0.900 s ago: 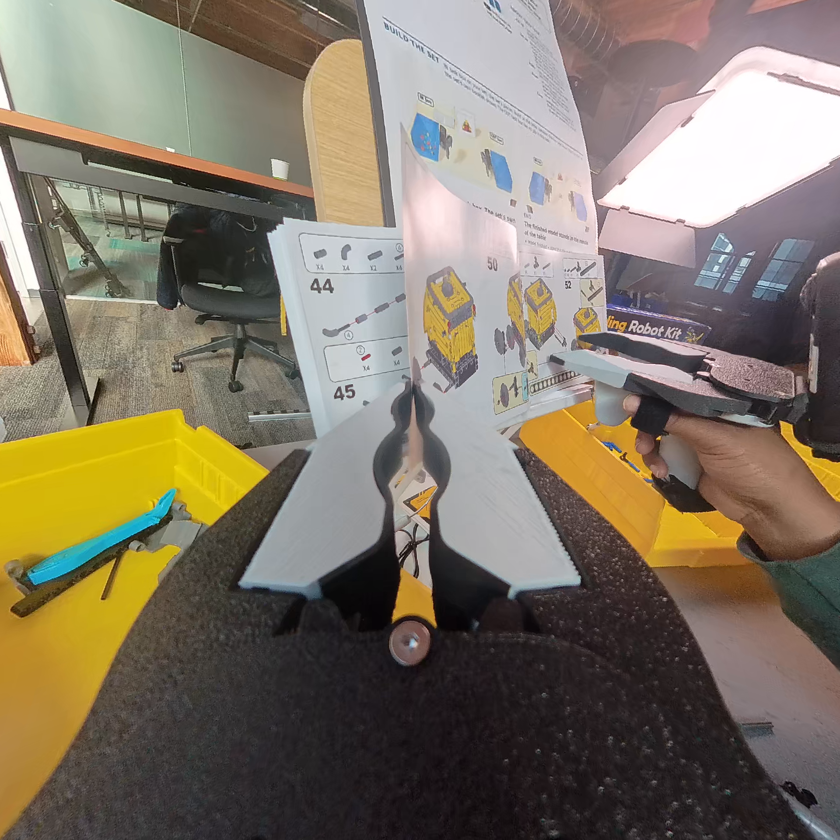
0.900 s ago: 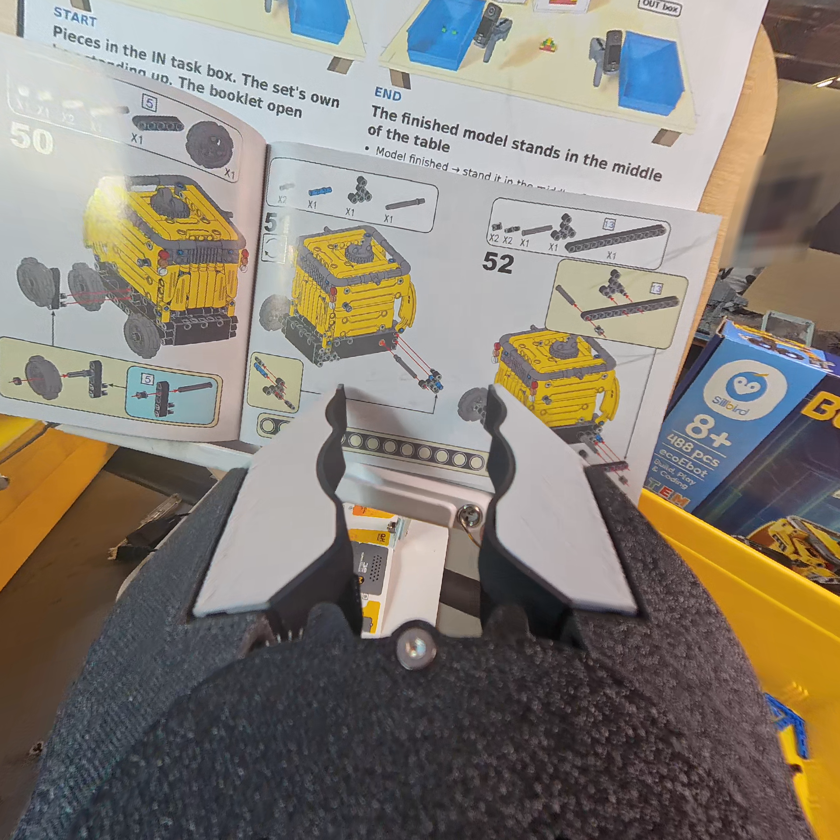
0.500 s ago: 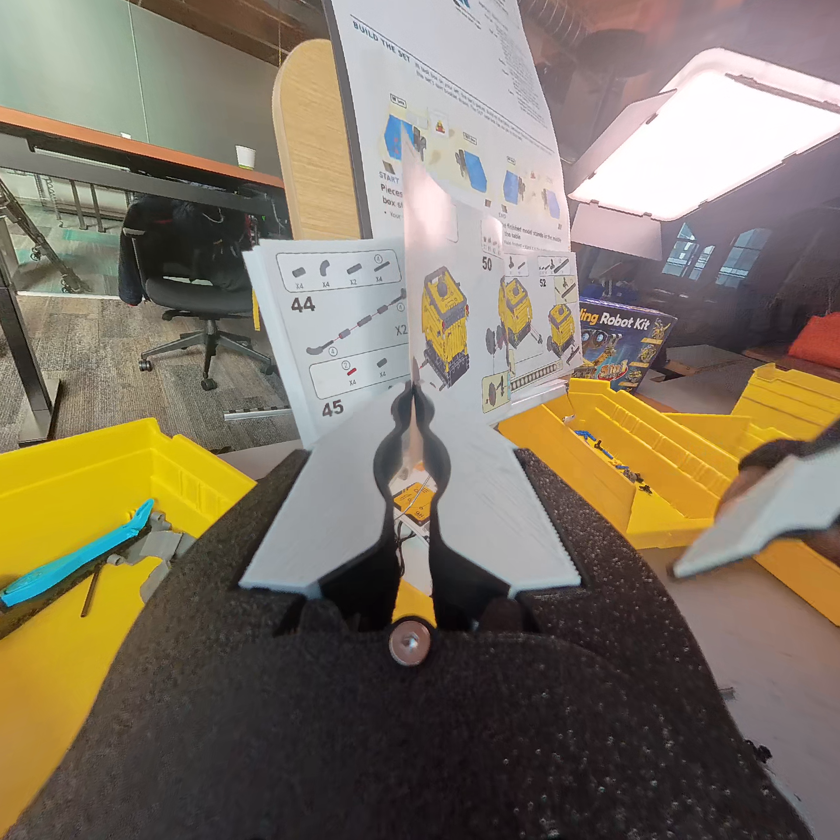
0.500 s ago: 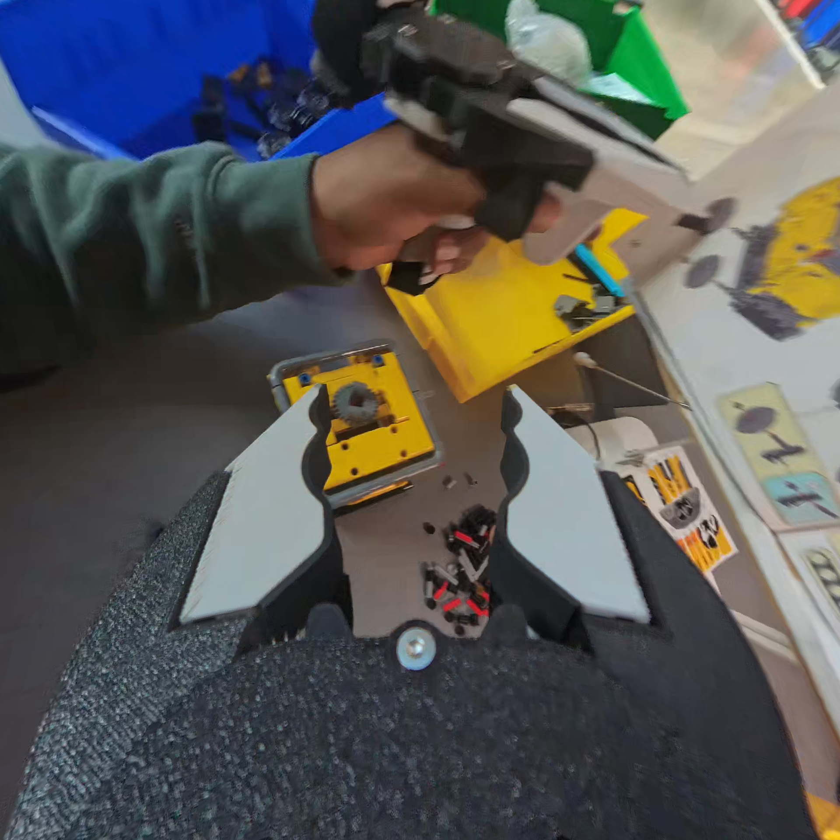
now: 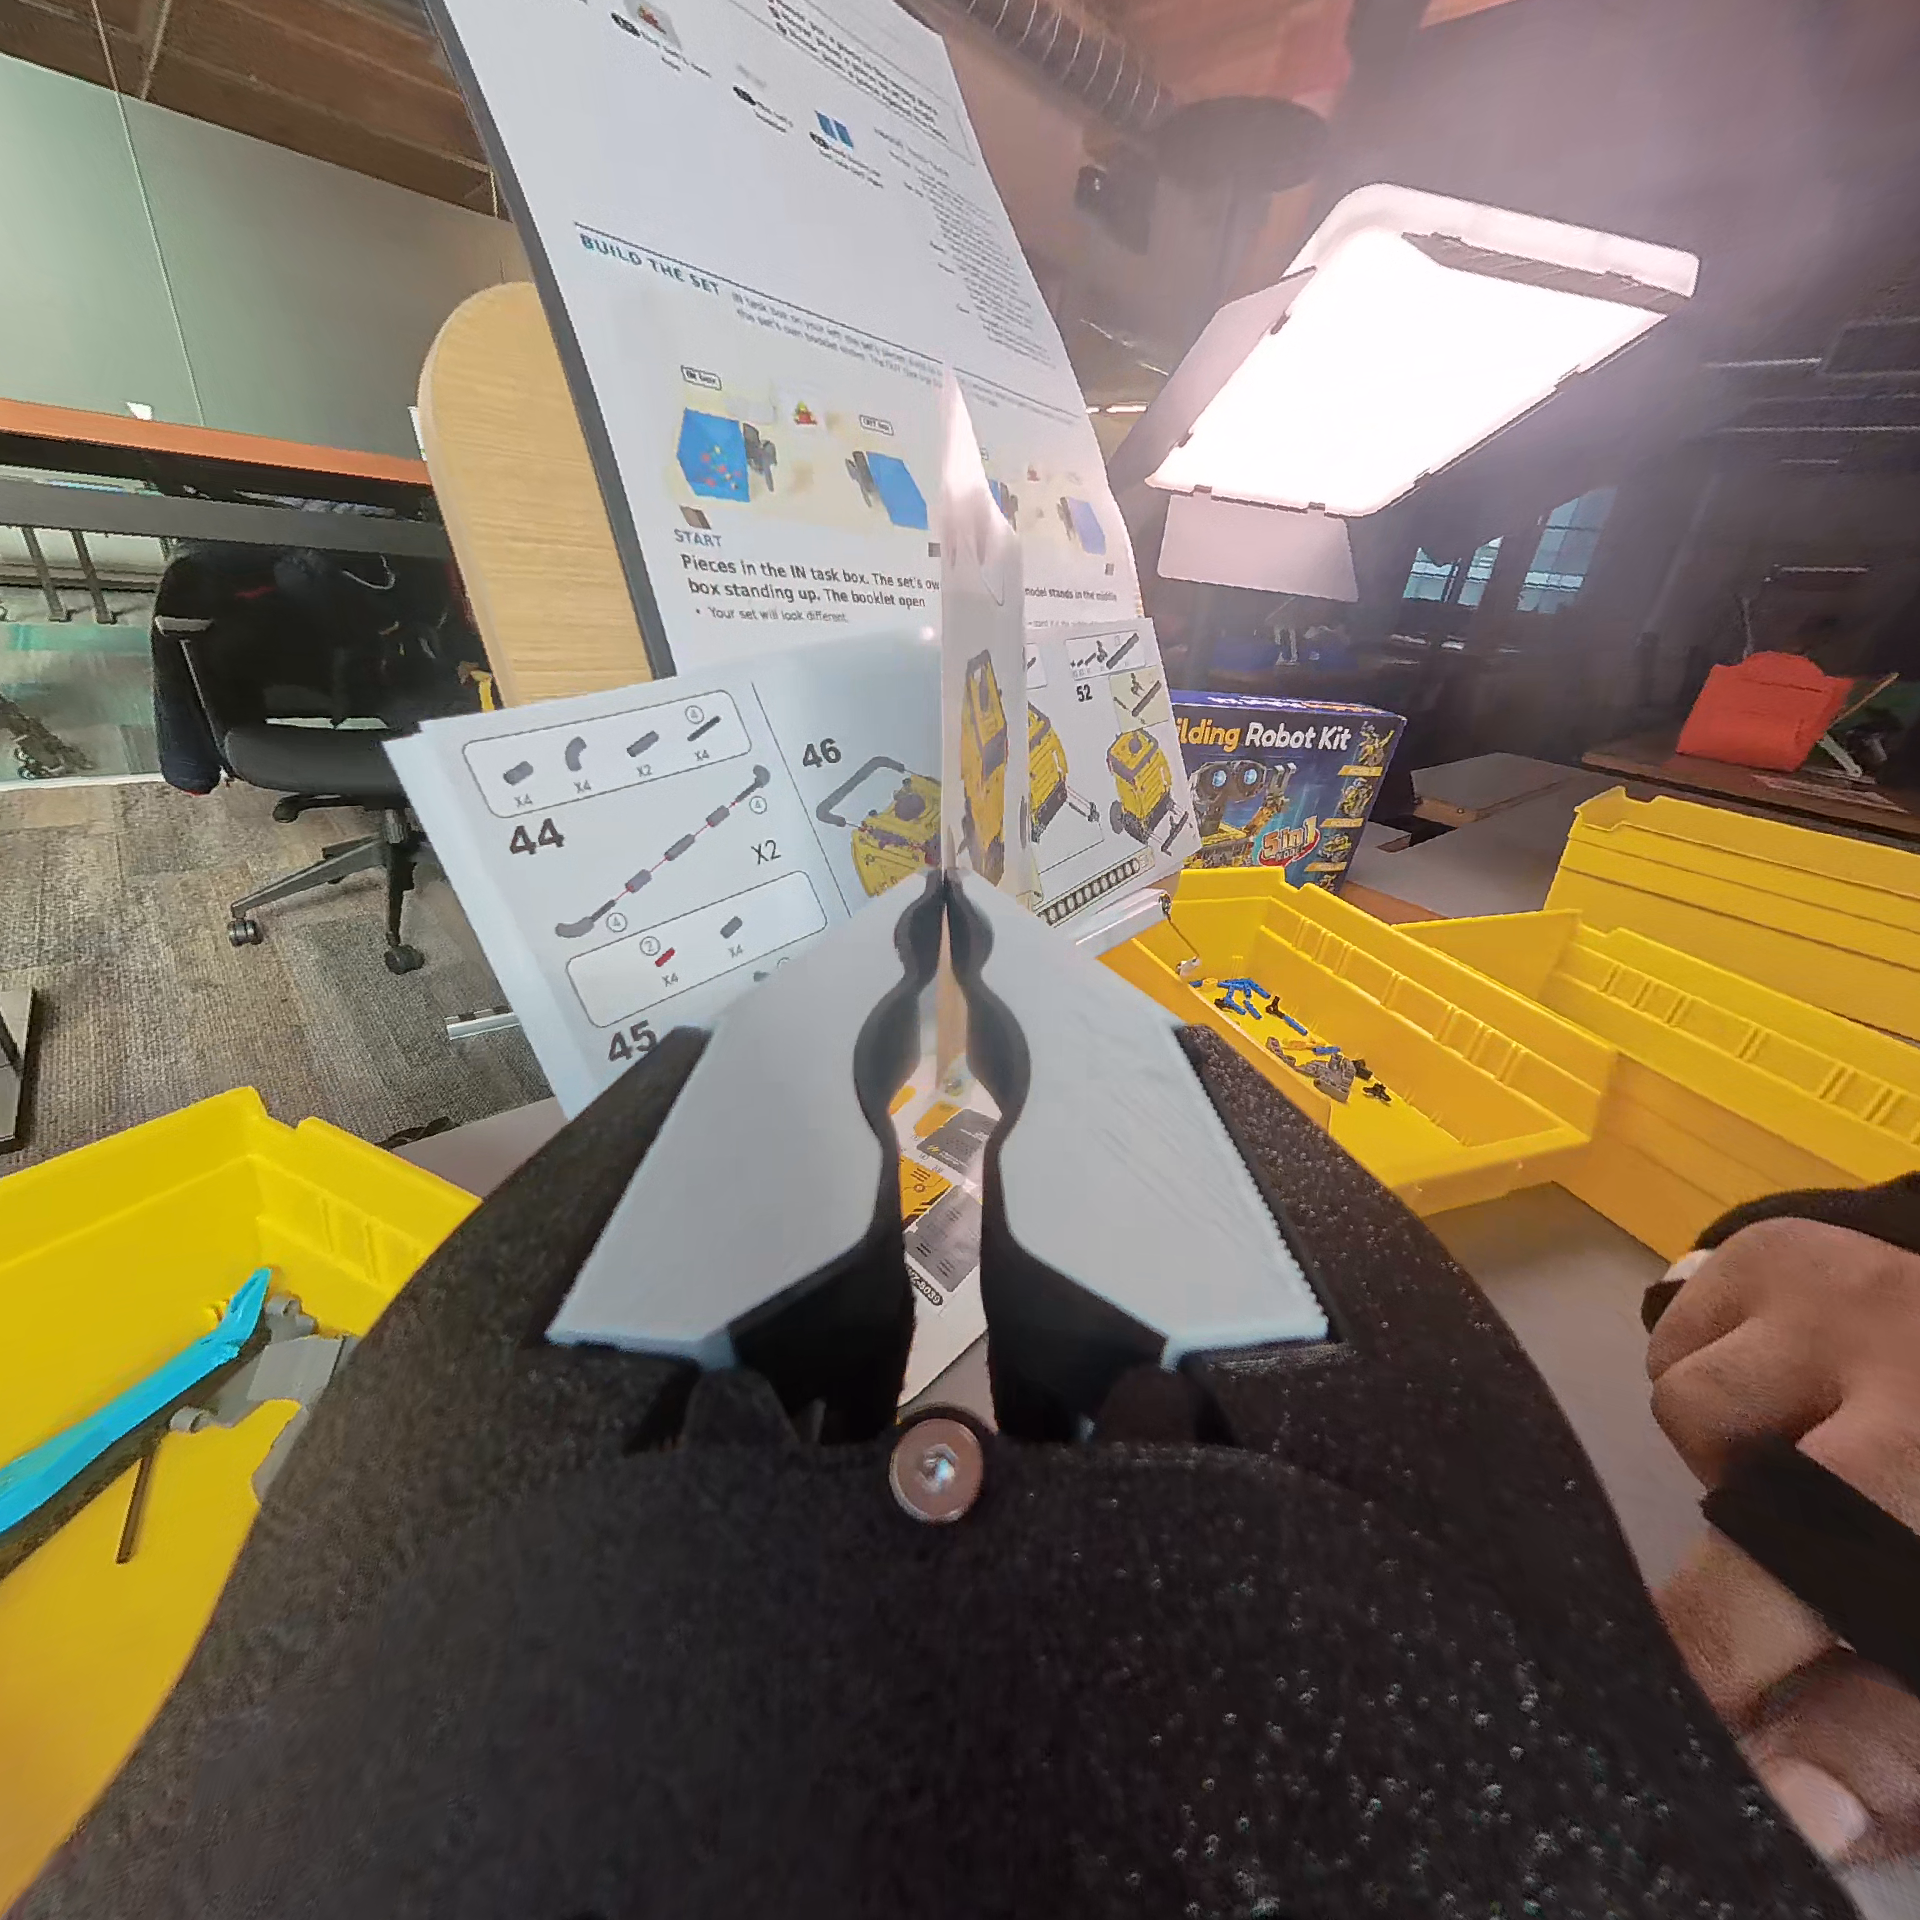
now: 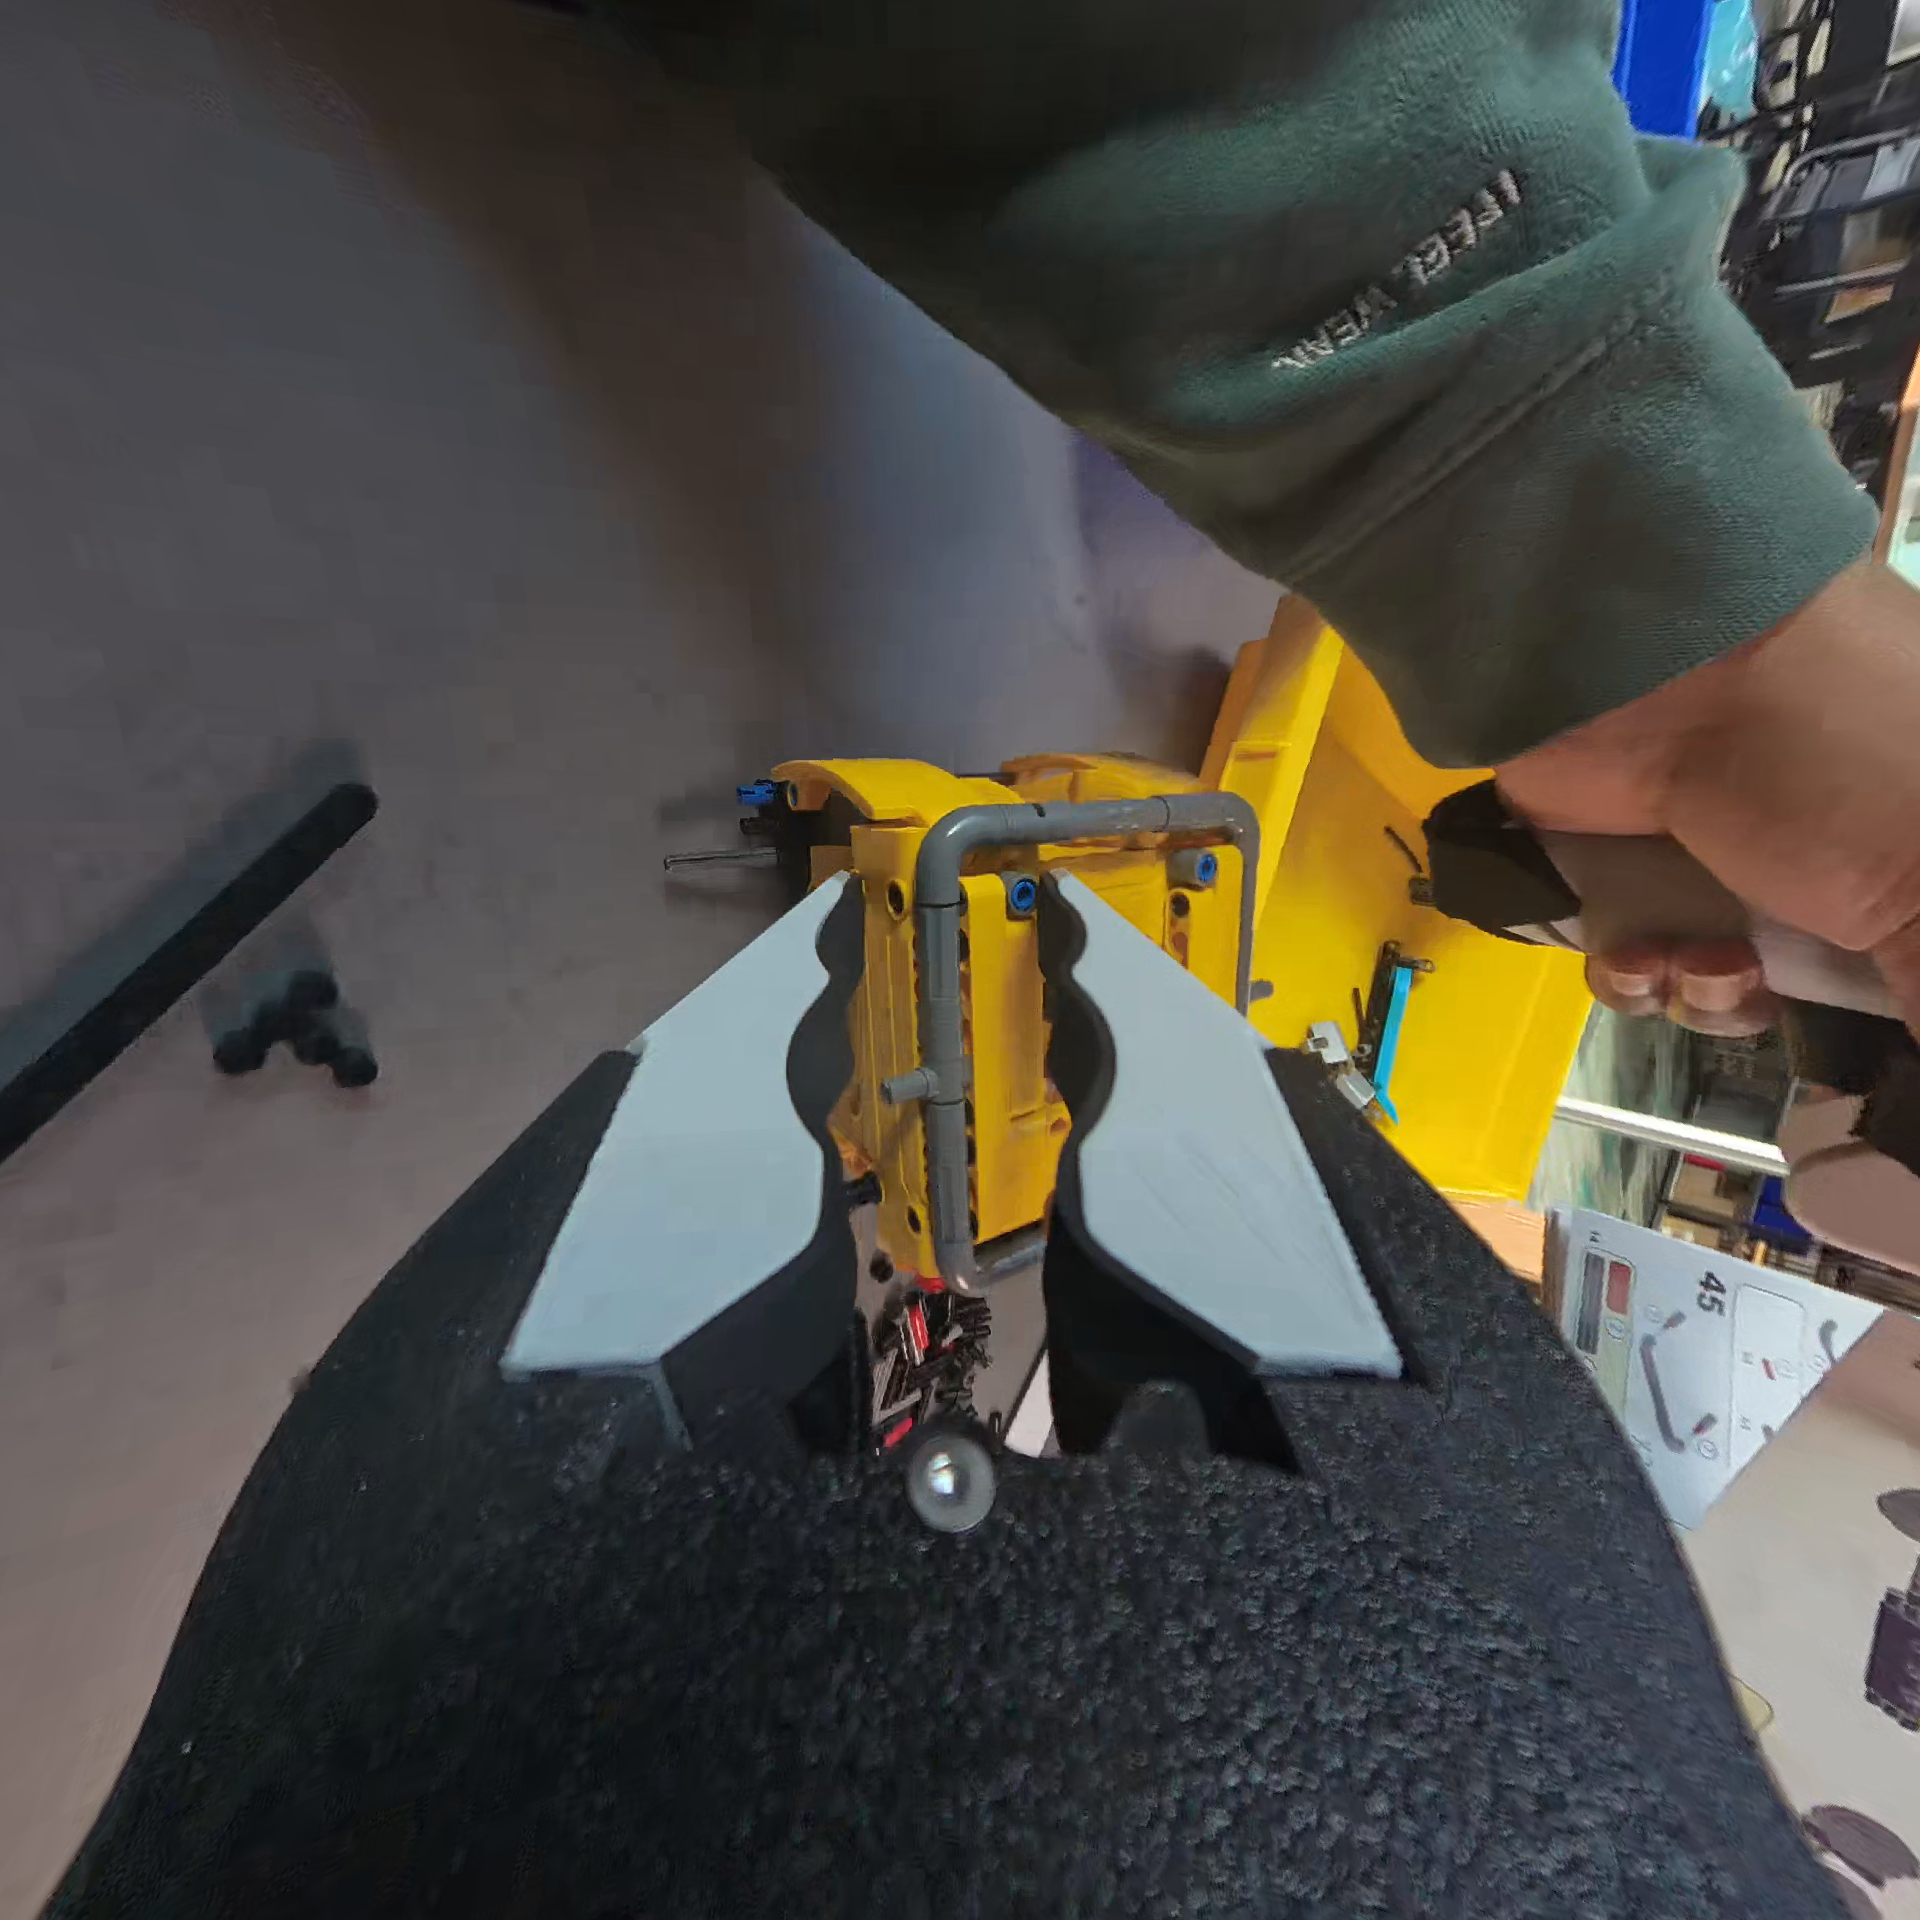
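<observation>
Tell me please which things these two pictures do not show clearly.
- Left wrist view: the page pinched in the left gripper is edge-on; its print is hidden.
- Left wrist view: the hand is cut by the right edge.
- Right wrist view: whether the right gripper touches the yellow model.
- Right wrist view: the black pins, mostly behind the fingers.

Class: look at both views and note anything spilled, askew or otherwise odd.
One booklet page stands edge-on, pinched upright in the shut left tongs. Small black and red pins lie loose on the table beside the yellow model, which the open right tongs straddle.
</observation>
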`<act>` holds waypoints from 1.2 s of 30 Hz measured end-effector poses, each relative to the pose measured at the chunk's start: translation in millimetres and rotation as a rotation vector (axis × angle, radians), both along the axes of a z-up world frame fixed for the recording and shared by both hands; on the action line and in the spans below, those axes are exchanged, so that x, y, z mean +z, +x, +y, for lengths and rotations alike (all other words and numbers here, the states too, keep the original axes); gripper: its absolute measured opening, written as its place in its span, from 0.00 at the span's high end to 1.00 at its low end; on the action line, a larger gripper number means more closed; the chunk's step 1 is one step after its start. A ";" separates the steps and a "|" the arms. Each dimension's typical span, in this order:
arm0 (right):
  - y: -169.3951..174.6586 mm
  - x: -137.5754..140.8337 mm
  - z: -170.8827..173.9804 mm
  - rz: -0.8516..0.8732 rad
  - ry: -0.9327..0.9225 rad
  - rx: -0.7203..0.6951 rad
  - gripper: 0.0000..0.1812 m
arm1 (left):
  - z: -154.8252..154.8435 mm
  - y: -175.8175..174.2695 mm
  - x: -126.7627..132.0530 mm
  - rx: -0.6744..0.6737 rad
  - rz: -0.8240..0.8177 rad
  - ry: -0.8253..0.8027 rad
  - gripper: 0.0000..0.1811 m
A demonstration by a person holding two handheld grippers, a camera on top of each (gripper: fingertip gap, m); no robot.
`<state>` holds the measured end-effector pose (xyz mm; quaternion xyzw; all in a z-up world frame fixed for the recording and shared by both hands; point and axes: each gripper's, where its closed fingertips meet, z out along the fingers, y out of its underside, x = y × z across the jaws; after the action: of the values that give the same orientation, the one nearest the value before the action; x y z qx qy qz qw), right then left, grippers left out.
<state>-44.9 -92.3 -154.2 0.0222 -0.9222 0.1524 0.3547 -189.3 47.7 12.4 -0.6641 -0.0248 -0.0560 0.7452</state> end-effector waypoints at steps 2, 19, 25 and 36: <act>10.2 -0.1 14.7 -0.004 0.069 0.034 0.82 | -0.5 1.2 0.7 -0.005 0.001 -0.001 1.00; 0.6 5.4 37.6 -0.119 -0.203 -0.668 0.81 | 1.5 5.8 -2.3 -0.012 0.005 -0.013 1.00; 2.8 3.9 29.0 0.013 0.026 -0.323 0.96 | -1.4 5.5 1.4 -0.012 0.010 -0.007 1.00; 31.0 14.8 95.6 0.005 0.034 -0.354 0.88 | -3.1 6.0 3.6 -0.019 0.011 -0.005 1.00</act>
<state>-13.8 3.2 -139.4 -0.1341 -0.9132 0.0716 0.3780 -183.3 44.6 15.9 -0.6663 -0.0148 -0.0593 0.7432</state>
